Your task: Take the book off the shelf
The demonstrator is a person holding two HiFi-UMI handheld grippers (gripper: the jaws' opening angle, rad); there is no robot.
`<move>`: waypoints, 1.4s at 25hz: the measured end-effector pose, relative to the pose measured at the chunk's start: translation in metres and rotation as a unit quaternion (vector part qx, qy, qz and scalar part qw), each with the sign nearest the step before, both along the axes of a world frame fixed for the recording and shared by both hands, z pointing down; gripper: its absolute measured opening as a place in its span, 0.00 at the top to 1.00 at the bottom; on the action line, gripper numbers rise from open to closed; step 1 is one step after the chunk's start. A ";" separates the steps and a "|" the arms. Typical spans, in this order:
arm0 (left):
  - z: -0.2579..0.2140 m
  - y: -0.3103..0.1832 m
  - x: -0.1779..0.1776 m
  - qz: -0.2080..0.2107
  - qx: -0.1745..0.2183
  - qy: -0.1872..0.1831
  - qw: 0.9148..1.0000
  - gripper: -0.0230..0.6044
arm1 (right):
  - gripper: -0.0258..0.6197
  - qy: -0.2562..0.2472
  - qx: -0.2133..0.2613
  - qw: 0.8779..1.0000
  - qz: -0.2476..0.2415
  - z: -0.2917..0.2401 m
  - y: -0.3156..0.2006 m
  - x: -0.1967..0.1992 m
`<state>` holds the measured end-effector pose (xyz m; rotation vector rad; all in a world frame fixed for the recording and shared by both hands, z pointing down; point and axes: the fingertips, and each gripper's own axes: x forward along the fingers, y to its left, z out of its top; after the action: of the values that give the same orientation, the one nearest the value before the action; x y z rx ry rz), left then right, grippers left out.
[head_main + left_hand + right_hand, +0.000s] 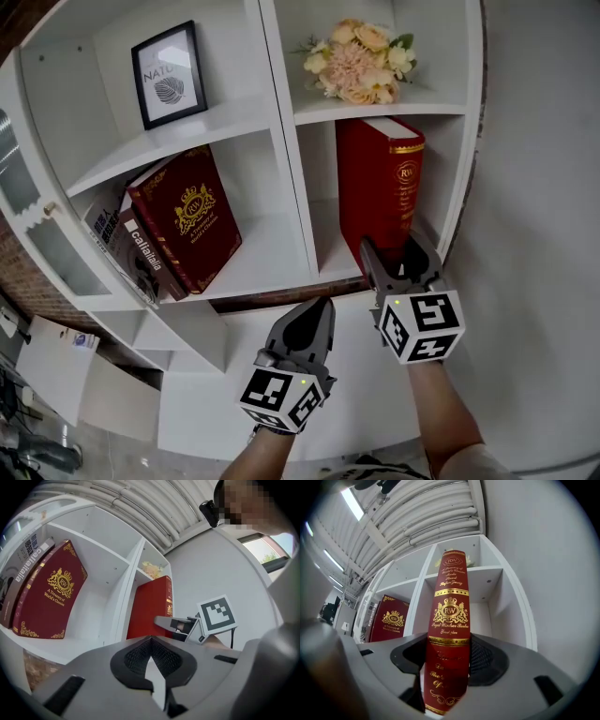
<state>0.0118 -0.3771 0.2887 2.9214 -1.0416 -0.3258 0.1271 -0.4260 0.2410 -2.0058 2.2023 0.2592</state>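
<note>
Gripping red book spine w/ R claw, ctr-right of frame; best easing straight out, no tilting; holding L claw closed, empty.

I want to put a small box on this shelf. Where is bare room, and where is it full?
Free: the middle board between the leaning dark red book and the divider; the upper board between the framed picture and that divider. Crowded: the compartment of the red book, with the right claw on it, and around the flowers.
</note>
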 end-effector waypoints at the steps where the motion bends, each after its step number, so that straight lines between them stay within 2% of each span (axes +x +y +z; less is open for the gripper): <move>1: -0.001 0.003 0.000 0.003 0.001 0.001 1.000 0.94 | 0.58 0.000 0.003 1.000 0.002 0.000 0.005 0.000; 24: -0.019 0.066 -0.013 0.046 0.012 0.019 0.999 0.94 | 0.58 -0.012 0.058 0.998 0.017 -0.004 0.098 -0.015; 35: -0.022 0.078 -0.014 0.057 0.016 0.020 0.998 0.95 | 0.58 -0.015 0.068 0.997 0.023 -0.009 0.115 -0.018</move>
<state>-0.0018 -0.2990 0.2667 2.9727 -0.8683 -0.3991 0.1094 -0.3113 0.2319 -1.9758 2.0635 0.3714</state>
